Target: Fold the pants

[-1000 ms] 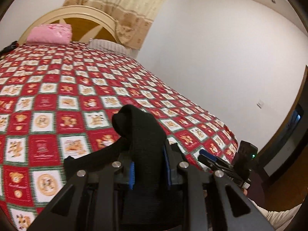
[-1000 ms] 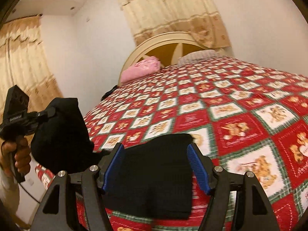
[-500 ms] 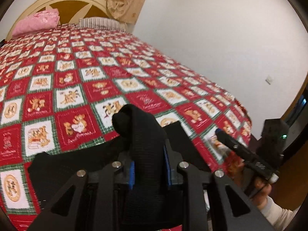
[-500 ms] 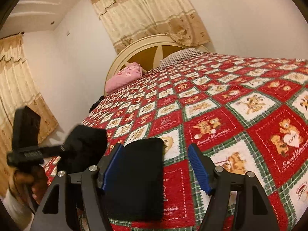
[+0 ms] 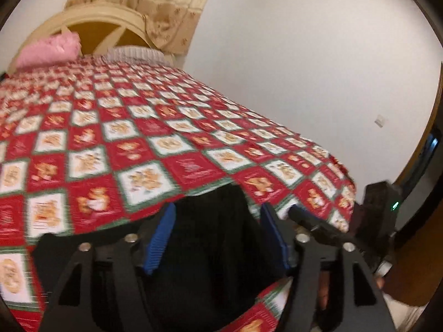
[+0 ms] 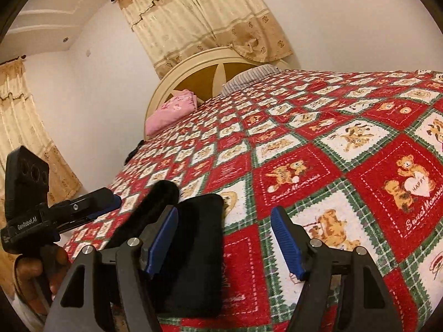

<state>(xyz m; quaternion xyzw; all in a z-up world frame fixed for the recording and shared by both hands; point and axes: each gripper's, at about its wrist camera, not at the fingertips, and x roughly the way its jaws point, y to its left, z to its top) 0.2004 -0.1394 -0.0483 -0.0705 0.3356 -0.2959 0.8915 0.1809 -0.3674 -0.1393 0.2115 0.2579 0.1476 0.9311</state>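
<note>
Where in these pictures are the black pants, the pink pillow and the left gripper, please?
black pants (image 6: 199,251): right wrist view, flat folded panel on the bedspread.
pink pillow (image 6: 173,110): right wrist view, middle of its top face.
left gripper (image 5: 217,238): left wrist view, midway between its blue-padded fingertips, jaws opening over the pants.

Warm indoor light; left view motion-blurred; fisheye-bent edges.
</note>
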